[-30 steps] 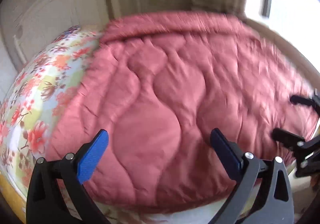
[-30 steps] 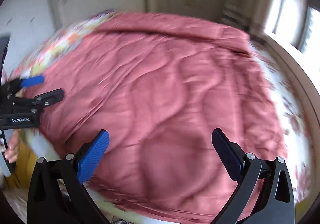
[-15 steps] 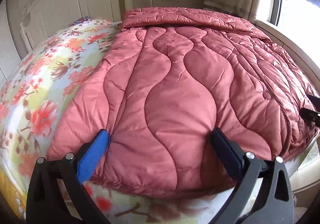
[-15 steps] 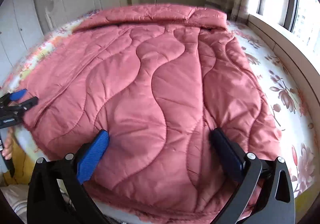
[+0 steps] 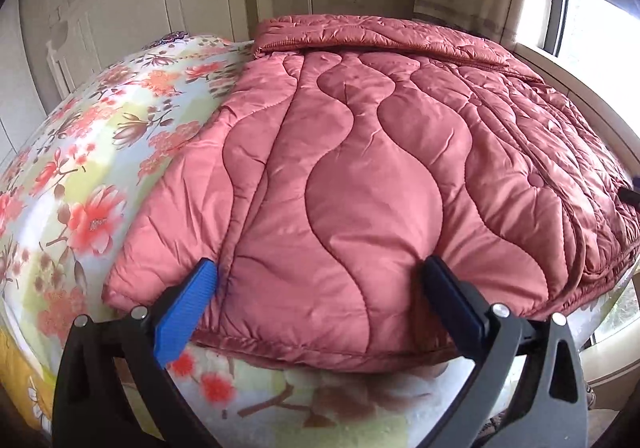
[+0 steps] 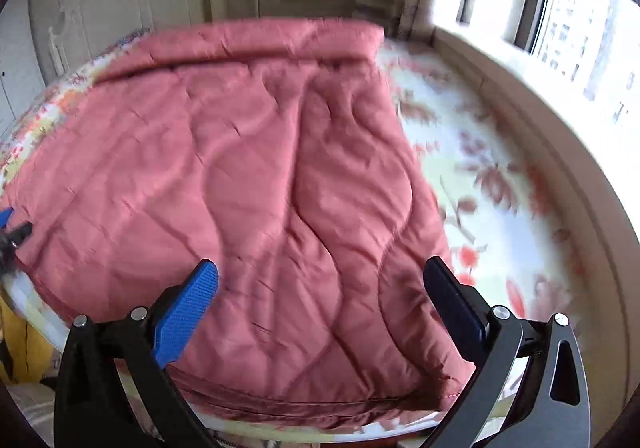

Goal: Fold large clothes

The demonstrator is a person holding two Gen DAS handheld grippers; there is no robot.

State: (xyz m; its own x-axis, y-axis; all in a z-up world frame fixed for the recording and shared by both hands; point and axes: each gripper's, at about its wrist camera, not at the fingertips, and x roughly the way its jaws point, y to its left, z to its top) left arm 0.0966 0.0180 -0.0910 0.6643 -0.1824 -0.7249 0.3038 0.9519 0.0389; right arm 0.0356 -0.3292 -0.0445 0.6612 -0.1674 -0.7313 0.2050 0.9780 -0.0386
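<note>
A large pink-red quilted coat (image 5: 360, 168) lies spread flat on the bed, its hood or collar folded at the far end by the headboard. It also fills the right wrist view (image 6: 240, 188). My left gripper (image 5: 320, 288) is open and empty, its jaws wide apart above the coat's near-left hem. My right gripper (image 6: 320, 288) is open and empty above the coat's near-right hem. The left gripper's tip shows at the left edge of the right wrist view (image 6: 12, 228).
The bed carries a floral sheet (image 5: 100, 168) bare to the left of the coat and to its right (image 6: 500, 188). A white headboard (image 5: 140, 8) stands at the far end. A window ledge (image 6: 540, 108) runs along the right side.
Both grippers have stayed open. The right wrist view has swung to the right, showing more bare sheet and window. The left view has come slightly nearer the hem.
</note>
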